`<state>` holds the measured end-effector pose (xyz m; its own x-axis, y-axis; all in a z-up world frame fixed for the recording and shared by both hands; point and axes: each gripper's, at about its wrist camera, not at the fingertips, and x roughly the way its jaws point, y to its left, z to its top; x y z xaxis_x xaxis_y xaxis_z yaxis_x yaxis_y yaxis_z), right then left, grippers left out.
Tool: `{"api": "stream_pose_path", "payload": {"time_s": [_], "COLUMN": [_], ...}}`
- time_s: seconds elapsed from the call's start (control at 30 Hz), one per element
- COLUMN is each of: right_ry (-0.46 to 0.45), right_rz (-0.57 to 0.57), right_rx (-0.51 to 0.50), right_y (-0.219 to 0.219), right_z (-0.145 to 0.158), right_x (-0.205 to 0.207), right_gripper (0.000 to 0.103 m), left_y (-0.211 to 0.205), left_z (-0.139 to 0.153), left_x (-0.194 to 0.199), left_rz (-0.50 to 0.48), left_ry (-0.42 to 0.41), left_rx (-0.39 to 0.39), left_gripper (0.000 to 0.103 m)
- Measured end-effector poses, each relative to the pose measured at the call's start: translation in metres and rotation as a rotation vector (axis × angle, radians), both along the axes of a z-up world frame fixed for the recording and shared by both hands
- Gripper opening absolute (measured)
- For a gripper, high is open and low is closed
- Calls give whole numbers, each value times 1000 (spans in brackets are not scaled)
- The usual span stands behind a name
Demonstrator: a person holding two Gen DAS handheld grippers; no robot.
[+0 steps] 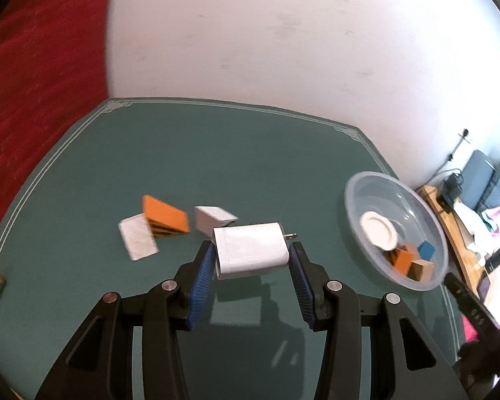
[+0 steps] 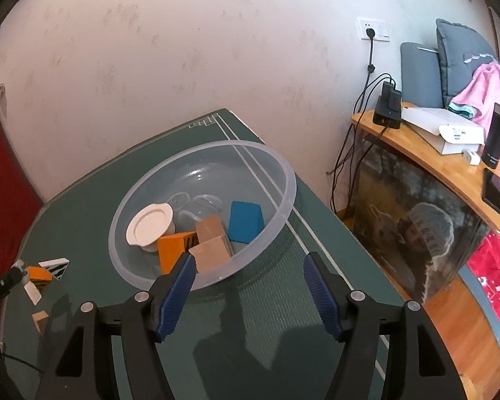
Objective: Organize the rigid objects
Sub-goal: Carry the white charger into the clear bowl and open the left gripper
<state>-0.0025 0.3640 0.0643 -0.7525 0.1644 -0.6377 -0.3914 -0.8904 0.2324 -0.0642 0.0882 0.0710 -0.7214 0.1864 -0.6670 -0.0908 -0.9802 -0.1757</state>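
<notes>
Left wrist view: the left tongs are clamped on a white charger, held above the green surface. The right tongs gape empty beside the clear bowl, which already holds several blocks. The carry looks underway; next the charger needs swinging rightward over the bowl's rim before letting go.

No words or numbers can be read. The white paper label on the flat white box is too blurry.
</notes>
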Motion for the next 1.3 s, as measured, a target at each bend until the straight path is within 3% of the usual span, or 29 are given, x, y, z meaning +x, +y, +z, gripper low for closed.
{"api": "stream_pose_path", "payload": {"time_s": [0.5, 1.17, 1.27, 1.3], "right_ry": [43, 73, 71, 71], "right_rz": [-20, -75, -78, -78], "right_rx": [-74, -155, -162, -164], "right_y": [13, 29, 31, 31], "right_z": [-5, -9, -11, -11], "right_x": [10, 20, 20, 21], "right_gripper": [71, 71, 71, 71], "left_y": [92, 184, 189, 188], "left_z": [16, 19, 18, 18], "left_x": [-12, -25, -27, -26], "left_rz": [-175, -310, -317, -315], "left_ry": [-18, -20, -34, -35], "left_rx": [-26, -69, -60, -59], "left_gripper": [47, 47, 57, 69]}}
